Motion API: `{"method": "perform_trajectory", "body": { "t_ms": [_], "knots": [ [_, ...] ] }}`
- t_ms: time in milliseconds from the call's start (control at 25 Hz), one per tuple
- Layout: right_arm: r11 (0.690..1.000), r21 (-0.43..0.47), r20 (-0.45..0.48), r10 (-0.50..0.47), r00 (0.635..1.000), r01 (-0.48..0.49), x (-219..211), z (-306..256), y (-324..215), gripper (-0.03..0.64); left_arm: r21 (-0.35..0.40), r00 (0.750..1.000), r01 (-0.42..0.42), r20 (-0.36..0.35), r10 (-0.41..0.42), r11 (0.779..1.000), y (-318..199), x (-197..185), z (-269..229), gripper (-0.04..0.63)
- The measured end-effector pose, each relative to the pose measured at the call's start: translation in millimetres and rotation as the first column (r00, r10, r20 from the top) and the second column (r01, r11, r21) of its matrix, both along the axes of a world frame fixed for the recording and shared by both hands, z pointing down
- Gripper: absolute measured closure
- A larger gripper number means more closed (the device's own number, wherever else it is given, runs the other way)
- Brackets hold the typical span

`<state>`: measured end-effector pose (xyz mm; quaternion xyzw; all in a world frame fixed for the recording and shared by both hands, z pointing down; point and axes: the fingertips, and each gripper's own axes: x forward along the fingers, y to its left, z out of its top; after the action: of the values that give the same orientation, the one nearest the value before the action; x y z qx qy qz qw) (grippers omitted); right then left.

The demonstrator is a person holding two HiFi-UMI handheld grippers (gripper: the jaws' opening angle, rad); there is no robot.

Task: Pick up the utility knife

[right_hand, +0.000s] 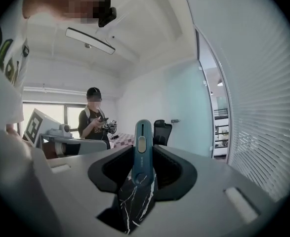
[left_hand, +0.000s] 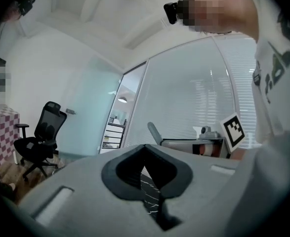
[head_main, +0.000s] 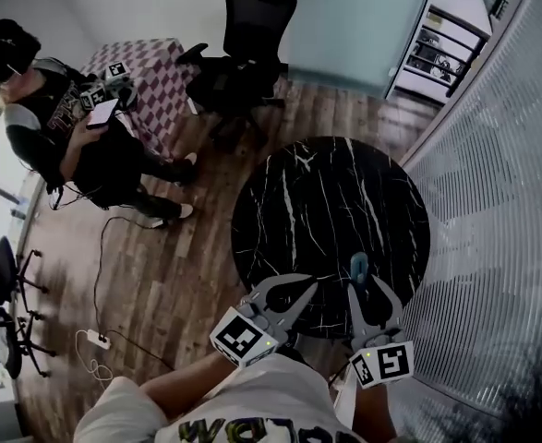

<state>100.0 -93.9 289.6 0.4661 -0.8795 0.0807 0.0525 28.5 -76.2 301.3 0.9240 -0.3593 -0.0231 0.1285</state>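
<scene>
The blue utility knife [head_main: 358, 268] stands out from between the jaws of my right gripper [head_main: 367, 291], which is shut on it above the near edge of the round black marble table [head_main: 326, 201]. In the right gripper view the knife [right_hand: 143, 137] sits upright in the right gripper [right_hand: 144, 154], its pale slider facing the camera, with the jaws level. My left gripper [head_main: 298, 289] hovers just to the left of it over the table's near rim. The left gripper [left_hand: 145, 147] has its tips together, with nothing between them.
A black office chair [head_main: 243, 53] stands beyond the table. A seated person [head_main: 77, 137] is at the far left beside a checkered table [head_main: 150, 72]. A wall of blinds [head_main: 501, 229] runs along the right. A power strip [head_main: 97, 340] and cables lie on the wooden floor.
</scene>
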Motion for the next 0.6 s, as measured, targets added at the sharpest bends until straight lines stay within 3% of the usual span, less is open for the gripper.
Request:
{"method": "perform_trajectory", "body": {
  "t_ms": [200,600],
  "knots": [
    [0.996,0.090,0.054,-0.011,0.998,0.006,-5,-37,11,0.488,0.053,0.999,0.017,-0.035,-0.015,0.998,6,-8,-32,0.592],
    [0.987,0.162,0.101,-0.029,0.995,0.012,-17,-77,37,0.488,0.073,0.998,-0.005,-0.065,0.010,0.997,24,-9,-59,0.592]
  ]
}}
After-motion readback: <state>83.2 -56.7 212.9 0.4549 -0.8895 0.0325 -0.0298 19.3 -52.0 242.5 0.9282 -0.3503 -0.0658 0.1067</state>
